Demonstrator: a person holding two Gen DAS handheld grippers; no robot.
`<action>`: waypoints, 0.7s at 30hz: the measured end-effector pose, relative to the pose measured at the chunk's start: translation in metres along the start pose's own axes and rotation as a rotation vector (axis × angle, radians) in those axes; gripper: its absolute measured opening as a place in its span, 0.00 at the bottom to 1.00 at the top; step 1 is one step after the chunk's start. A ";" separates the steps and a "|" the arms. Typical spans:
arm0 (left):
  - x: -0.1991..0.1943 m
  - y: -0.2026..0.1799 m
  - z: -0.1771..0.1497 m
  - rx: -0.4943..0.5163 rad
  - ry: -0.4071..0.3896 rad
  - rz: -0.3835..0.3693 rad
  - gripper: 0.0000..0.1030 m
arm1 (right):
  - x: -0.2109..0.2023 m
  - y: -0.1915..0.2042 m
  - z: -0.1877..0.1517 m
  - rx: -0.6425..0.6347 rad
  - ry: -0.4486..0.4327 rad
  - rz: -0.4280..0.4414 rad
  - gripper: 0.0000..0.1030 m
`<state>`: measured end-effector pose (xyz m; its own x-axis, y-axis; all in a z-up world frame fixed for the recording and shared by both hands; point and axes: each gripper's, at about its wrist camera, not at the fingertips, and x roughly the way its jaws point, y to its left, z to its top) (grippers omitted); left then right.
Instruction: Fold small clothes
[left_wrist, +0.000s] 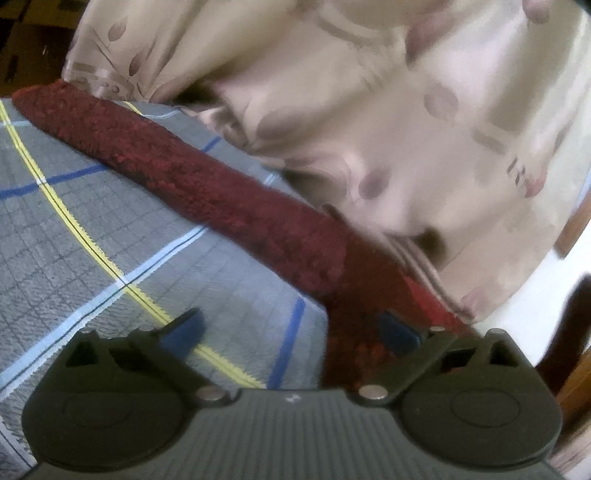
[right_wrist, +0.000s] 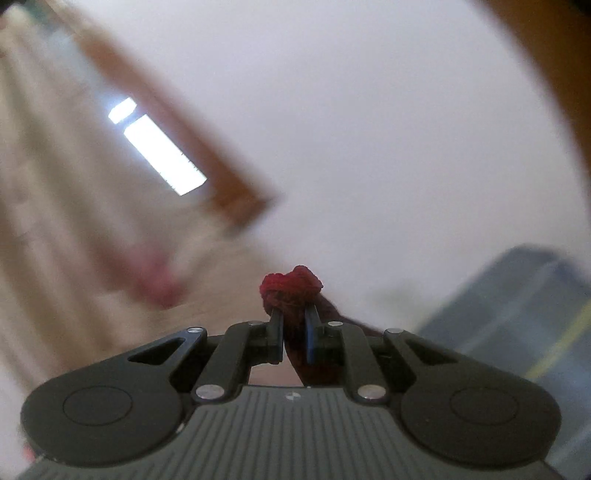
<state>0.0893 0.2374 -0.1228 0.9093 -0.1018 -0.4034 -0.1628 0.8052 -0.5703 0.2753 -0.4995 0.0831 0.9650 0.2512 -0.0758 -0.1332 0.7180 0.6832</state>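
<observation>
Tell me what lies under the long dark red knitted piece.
The red knitted piece lies stretched across a grey checked quilt with blue and yellow lines. Whatever is directly beneath its length is covered. Beyond it hangs a beige patterned curtain.

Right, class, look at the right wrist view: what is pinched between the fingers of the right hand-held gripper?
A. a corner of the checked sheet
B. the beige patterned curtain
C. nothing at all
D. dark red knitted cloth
D: the right hand-held gripper has its fingers nearly together with a bunch of red cloth sticking out past the tips.
</observation>
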 end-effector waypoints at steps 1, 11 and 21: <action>0.000 0.001 0.000 -0.004 -0.003 -0.004 0.99 | 0.011 0.019 -0.011 -0.002 0.019 0.043 0.17; -0.008 0.010 -0.002 -0.030 -0.034 -0.069 0.99 | 0.116 0.157 -0.173 -0.028 0.302 0.231 0.17; -0.013 0.016 -0.003 -0.055 -0.065 -0.122 1.00 | 0.155 0.155 -0.312 -0.092 0.506 0.102 0.17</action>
<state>0.0738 0.2501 -0.1292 0.9462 -0.1579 -0.2823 -0.0684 0.7553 -0.6518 0.3333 -0.1467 -0.0490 0.7189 0.5888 -0.3696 -0.2621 0.7220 0.6404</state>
